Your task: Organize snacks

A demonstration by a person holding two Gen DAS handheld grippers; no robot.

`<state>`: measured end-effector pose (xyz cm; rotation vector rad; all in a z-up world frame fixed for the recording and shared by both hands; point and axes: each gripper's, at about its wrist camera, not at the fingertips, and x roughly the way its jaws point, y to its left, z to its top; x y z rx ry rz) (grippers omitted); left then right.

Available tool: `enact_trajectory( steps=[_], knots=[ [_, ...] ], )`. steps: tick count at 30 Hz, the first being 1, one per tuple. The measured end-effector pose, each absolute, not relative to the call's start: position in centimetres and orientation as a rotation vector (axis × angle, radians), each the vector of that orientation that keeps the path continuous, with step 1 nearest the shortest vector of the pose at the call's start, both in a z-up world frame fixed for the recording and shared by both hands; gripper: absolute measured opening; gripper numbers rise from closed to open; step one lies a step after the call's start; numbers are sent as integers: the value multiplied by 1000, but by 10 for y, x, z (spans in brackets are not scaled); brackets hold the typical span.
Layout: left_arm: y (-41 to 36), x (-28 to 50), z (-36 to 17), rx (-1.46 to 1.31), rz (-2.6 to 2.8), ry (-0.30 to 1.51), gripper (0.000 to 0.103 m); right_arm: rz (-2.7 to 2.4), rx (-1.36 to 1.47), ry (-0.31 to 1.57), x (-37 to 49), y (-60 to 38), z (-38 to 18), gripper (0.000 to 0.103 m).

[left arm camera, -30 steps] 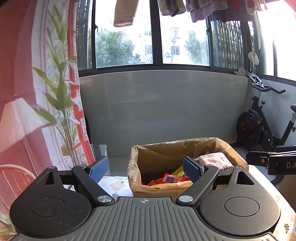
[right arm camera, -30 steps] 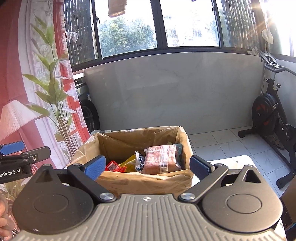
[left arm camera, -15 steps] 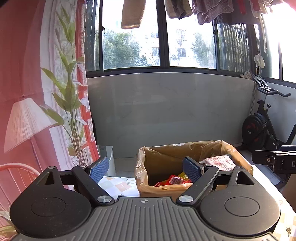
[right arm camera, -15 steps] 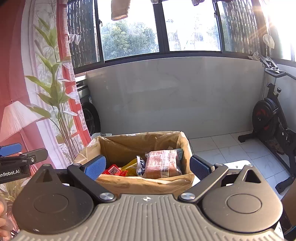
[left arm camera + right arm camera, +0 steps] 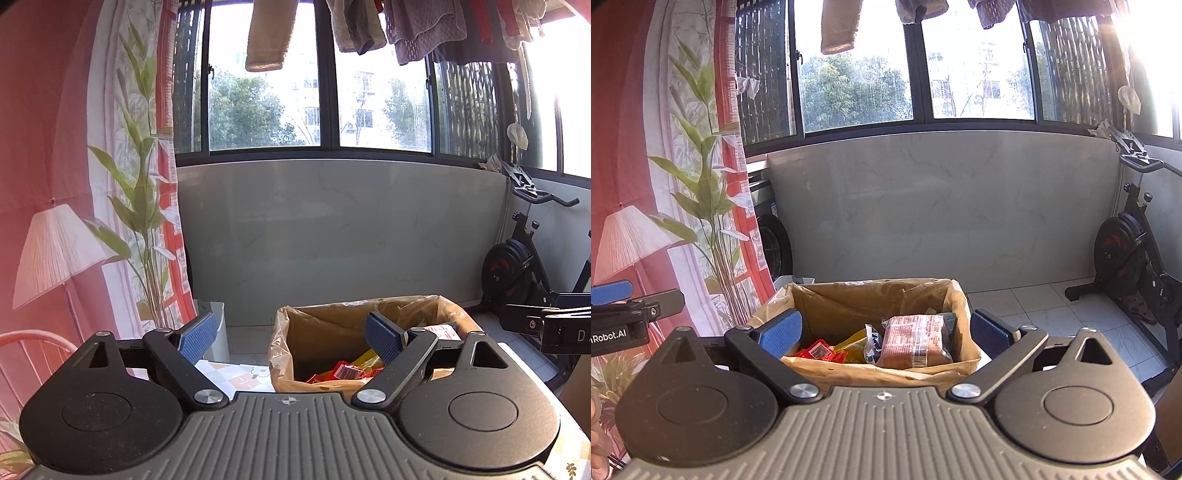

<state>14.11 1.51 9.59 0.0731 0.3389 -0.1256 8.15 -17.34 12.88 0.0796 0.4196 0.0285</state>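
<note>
A cardboard box lined with clear plastic (image 5: 879,299) stands on the table ahead and also shows in the left wrist view (image 5: 325,321). It holds a pink wrapped snack pack (image 5: 912,339), red packets (image 5: 818,350) and a yellow packet (image 5: 853,341). The red packets also show in the left wrist view (image 5: 338,373). My left gripper (image 5: 291,336) is open and empty, in front of the box's left side. My right gripper (image 5: 884,328) is open and empty, in front of the box. Each gripper shows at the edge of the other's view.
A patterned tablecloth (image 5: 236,376) covers the table. A white bin (image 5: 218,332) stands behind it at the left. An exercise bike (image 5: 1137,266) stands at the right by the grey wall. A curtain with a plant print (image 5: 140,184) hangs at the left.
Both grippers have drawn back and tilted up a little, so the box sits lower and farther right in the left view. Both stay open and empty.
</note>
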Motion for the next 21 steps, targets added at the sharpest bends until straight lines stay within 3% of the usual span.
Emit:
enact_trajectory(
  steps=[21],
  knots=[
    [18, 141, 92, 54, -158, 350, 90, 30, 51, 397, 78, -174, 128, 100]
  ],
)
